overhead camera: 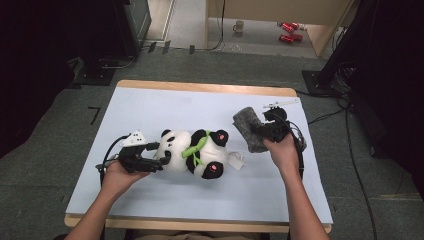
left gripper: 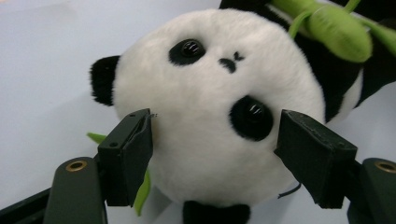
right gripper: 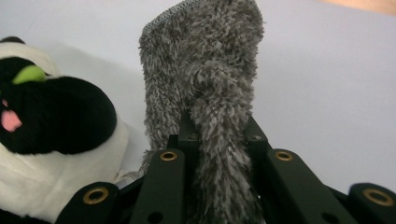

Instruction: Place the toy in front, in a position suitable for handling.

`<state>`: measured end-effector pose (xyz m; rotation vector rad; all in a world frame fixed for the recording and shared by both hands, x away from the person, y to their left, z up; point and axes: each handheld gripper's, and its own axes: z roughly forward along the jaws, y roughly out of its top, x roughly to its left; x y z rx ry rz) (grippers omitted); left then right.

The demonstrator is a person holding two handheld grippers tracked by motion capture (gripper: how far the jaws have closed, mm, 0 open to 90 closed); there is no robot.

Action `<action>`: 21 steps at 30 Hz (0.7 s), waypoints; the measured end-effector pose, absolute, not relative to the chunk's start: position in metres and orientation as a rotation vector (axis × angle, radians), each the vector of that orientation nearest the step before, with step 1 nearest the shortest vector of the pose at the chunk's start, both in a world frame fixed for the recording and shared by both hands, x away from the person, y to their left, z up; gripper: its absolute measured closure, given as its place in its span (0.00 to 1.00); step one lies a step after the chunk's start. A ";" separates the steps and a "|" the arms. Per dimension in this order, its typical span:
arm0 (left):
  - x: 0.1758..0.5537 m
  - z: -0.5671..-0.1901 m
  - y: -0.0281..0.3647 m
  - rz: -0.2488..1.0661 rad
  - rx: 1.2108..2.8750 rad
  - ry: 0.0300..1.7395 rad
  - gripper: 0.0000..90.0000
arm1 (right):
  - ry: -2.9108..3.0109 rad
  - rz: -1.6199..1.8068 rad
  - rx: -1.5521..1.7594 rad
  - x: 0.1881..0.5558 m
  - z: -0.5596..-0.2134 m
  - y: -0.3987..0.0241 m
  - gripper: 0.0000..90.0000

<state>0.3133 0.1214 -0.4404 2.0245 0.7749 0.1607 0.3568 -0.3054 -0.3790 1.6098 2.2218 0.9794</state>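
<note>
- Panda plush [overhead camera: 195, 152]: laid on its back at the table's [overhead camera: 150, 105] middle, head toward the left edge
- Left gripper [overhead camera: 159, 159]: jaws set wide around the head, pads not seen pressing
- Right gripper [overhead camera: 260, 131]: clamped on a grey fuzzy sock [overhead camera: 250, 127], raised near the right edge
- Progress judged: sock picked up, not yet fitted on the panda

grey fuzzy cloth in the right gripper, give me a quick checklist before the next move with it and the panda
1. Right gripper shut on the grey fuzzy cloth: ok, jaws pinch a fold.
2. Cloth clear of the panda: ok, a gap shows in the high view.
3. Left gripper gripping the panda's head: not ok, jaws stand either side without pressing.
4. Panda resting on the table: ok, lying on its back.
5. Panda's paper tag free: cannot tell.
</note>
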 end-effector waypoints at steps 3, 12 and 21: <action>0.312 -0.442 0.121 0.134 2.018 0.795 0.26 | 2.226 0.980 1.595 0.358 -0.369 -0.300 0.85; 0.308 -0.459 0.105 0.226 1.994 0.773 0.11 | 2.237 1.020 1.560 0.361 -0.338 -0.282 0.85; 0.311 -0.461 0.107 0.212 1.977 0.796 0.26 | 2.289 1.041 1.527 0.369 -0.323 -0.254 0.85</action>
